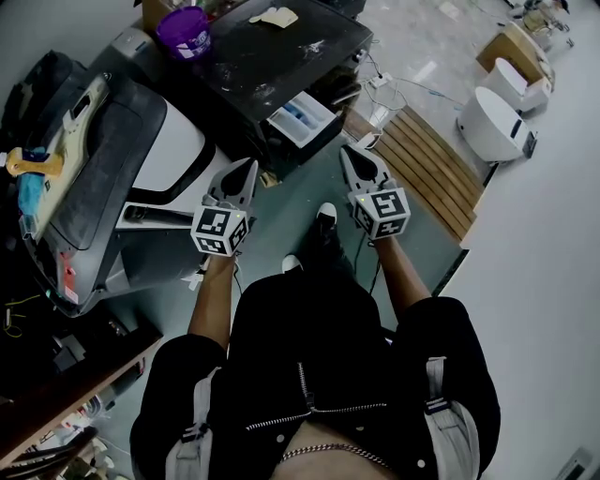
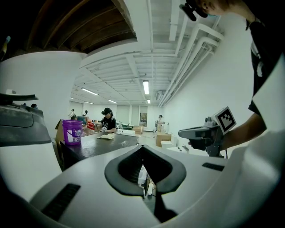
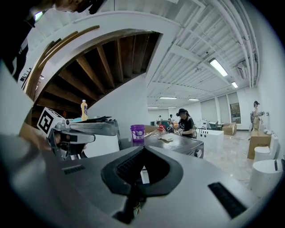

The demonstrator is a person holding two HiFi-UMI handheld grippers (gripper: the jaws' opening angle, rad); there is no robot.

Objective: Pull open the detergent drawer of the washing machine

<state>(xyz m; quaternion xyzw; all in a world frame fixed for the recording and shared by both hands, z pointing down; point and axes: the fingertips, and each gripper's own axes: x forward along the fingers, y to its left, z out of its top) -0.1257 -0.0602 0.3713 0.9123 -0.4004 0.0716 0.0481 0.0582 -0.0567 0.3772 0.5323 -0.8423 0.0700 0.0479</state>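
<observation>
The dark washing machine [image 1: 272, 52] stands ahead of me in the head view, and its white detergent drawer [image 1: 302, 119] sticks out of the front panel. My left gripper [image 1: 249, 167] hovers below and left of the drawer, shut and empty, clear of the machine. My right gripper [image 1: 348, 152] hangs just right of the drawer, also shut with nothing in it and apart from the drawer. In the left gripper view the left gripper [image 2: 142, 147] points past the machine's top [image 2: 102, 143], with the right gripper [image 2: 198, 132] beside it. The right gripper [image 3: 143, 148] shows closed tips.
A purple bucket [image 1: 184, 30] and a cloth [image 1: 275, 16] sit on the washer's top. A grey and white machine [image 1: 122, 178] stands at the left. A slatted wooden platform [image 1: 427, 164] and white fixtures [image 1: 492, 122] lie to the right. My shoes [image 1: 325, 216] are on the floor below the grippers.
</observation>
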